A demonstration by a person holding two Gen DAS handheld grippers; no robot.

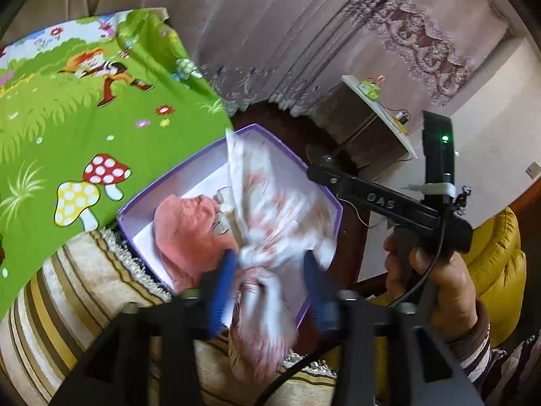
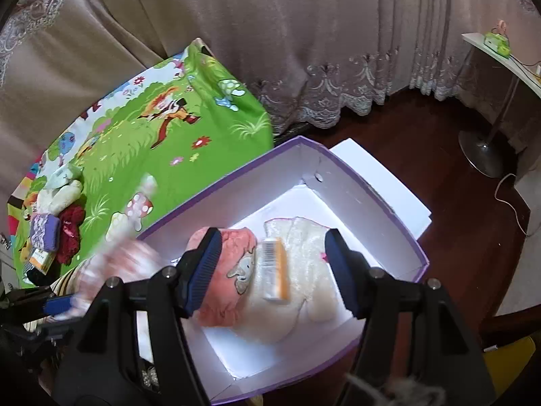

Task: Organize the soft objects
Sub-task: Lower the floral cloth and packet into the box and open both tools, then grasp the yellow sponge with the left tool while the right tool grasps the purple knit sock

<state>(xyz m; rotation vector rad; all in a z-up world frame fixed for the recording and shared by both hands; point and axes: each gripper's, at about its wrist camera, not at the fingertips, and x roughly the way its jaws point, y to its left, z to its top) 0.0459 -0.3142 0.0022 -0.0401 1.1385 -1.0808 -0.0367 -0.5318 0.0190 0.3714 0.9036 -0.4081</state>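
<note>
Hanging over the purple box (image 2: 236, 172), my right claw (image 2: 277, 267) points steeply down into it with its blue pads spread wide and nothing between them. Right below that gap lie two soft pieces on the white floor of the box: a pink garment (image 2: 226, 264) with a little grey animal on it, sitting under my left-side pad, and a cream fluffy piece (image 2: 304, 270) just beside it, stretching toward the other pad. An orange-edged tag (image 2: 275, 267) rests on top where the two meet, dead centre under the claw.

Over on the other side, my left claw (image 1: 270, 287) hovers at the near rim of the same box. Its pads stand apart, and a white cloth with a pink pattern (image 1: 267, 209) sits between them, bunched and blurred. I can't make out the pads pressing on it; the cloth reaches up into the box and drapes over the near wall. The pink garment (image 1: 189, 233) lies just left of that cloth, inside the box.

Beside the box spreads a green cartoon blanket (image 2: 162, 155) with mushrooms on it, and at its far edge waits a small heap: a purple bundle (image 2: 45, 231), a dark red piece (image 2: 71, 233) and a pale one (image 2: 62, 196), well apart from both claws.
</note>
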